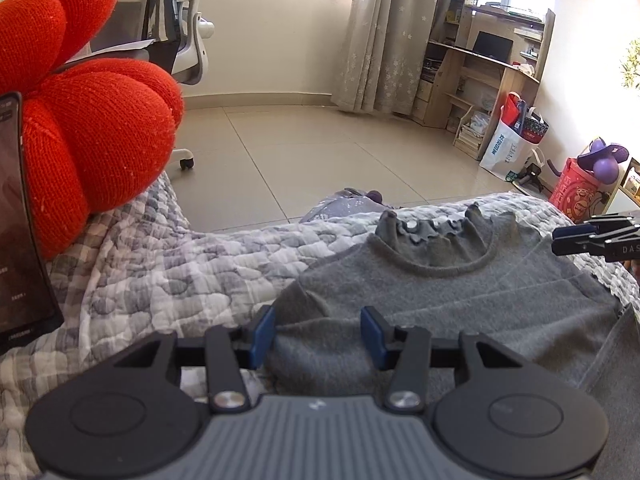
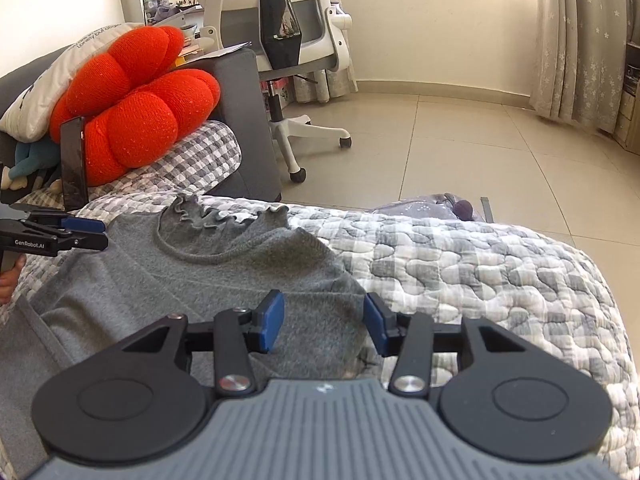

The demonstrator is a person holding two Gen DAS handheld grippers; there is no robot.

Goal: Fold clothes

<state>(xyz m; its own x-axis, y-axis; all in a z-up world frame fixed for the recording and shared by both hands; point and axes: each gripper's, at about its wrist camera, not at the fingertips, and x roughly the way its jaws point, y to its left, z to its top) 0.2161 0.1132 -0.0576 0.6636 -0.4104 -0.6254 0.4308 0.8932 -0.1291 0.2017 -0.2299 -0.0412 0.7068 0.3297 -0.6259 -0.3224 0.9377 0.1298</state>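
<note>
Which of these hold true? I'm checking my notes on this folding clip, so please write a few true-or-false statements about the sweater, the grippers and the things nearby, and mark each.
1. The grey sweater lies on a checked quilt. True.
2. The sweater's ruffled collar points away from the cameras. True.
3. The left gripper is shut on a sleeve. False: its jaws stand apart, with sweater fabric between them but not pinched.
4. The cushion beside the sweater is blue. False: it is red-orange.
5. A phone leans against the cushion. True.
6. The right gripper is shut. False: it is open.
</note>
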